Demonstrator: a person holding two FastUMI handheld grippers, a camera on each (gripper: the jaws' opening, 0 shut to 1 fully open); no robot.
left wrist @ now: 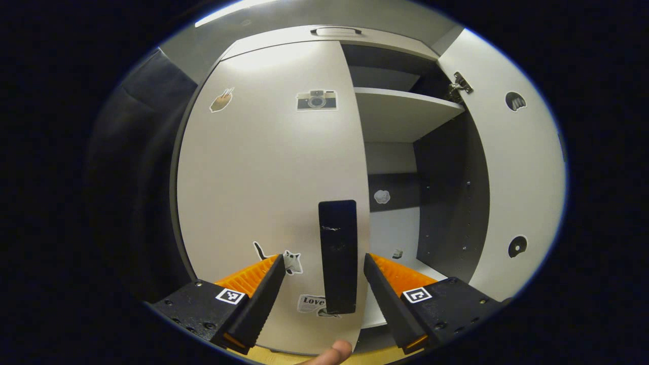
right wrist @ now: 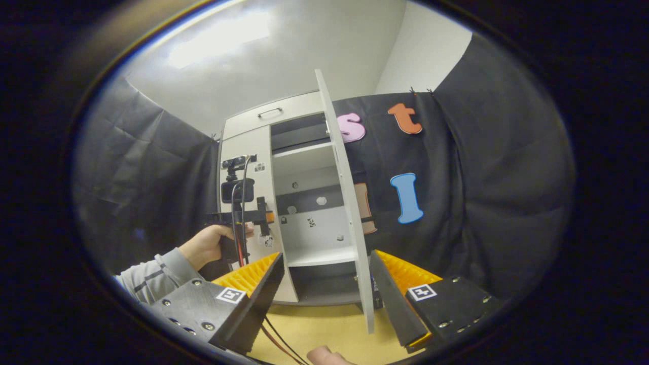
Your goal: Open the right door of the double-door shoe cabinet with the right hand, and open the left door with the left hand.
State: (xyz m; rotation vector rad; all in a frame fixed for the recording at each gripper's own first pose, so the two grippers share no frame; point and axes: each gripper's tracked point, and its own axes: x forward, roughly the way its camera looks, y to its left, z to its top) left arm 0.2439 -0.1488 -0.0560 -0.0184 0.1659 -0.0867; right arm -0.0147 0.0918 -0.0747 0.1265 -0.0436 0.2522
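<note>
The white shoe cabinet stands right in front in the left gripper view. Its left door is closed and carries several stickers and a black vertical handle. My left gripper is open, its fingers on either side of that handle without touching it. The right door is swung wide open. In the right gripper view this right door shows edge-on, its lower edge between the fingers of my open right gripper, closer to the right finger. A hand holds the left gripper against the left door.
Behind the open door are white shelves and a dark back panel with small stickers. A drawer with a handle tops the cabinet. Black cloth walls flank it. The floor is yellow. A fingertip shows at the bottom edge.
</note>
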